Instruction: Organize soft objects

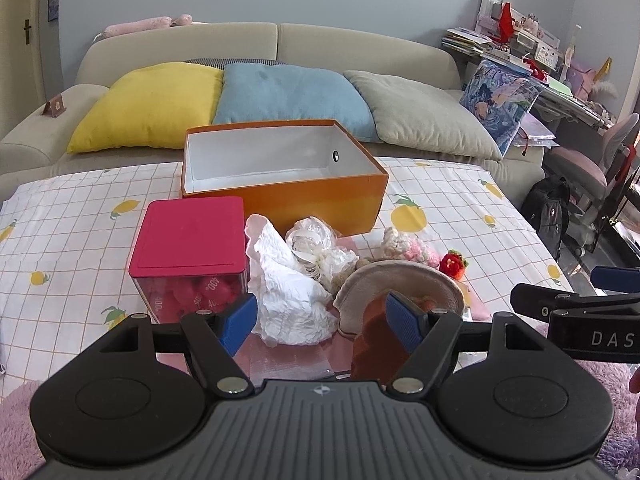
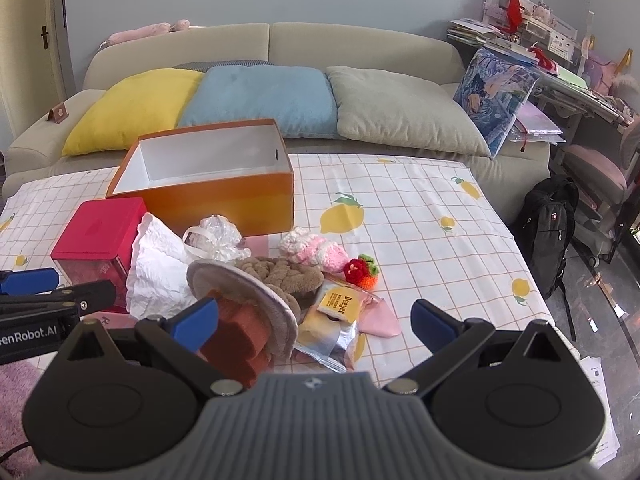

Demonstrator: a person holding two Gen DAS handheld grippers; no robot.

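Both grippers are hovering at the near edge of the table, which is wearing a checked cloth printed with lemons. The left gripper is standing with jaws wide, nothing between them; its right pad is sitting in front of an orange ridged sponge-like piece. The right gripper is likewise gaping wide and empty.

The soft objects are lying heaped at the table's near middle: crumpled white paper-like cloth, a translucent white mesh bundle, a beige plush disc leaning tilted against a brown knitted braid, a pink-and-white crochet piece, and a small red crochet strawberry lying just right of the heap. A yellow foil packet is lying flat beside them.

Behind the heap an open orange box with smooth white inner walls is sitting empty. A clear container with a red lid is standing to its front left, touching the white cloth. The table's right half is lying open as far as the edge.
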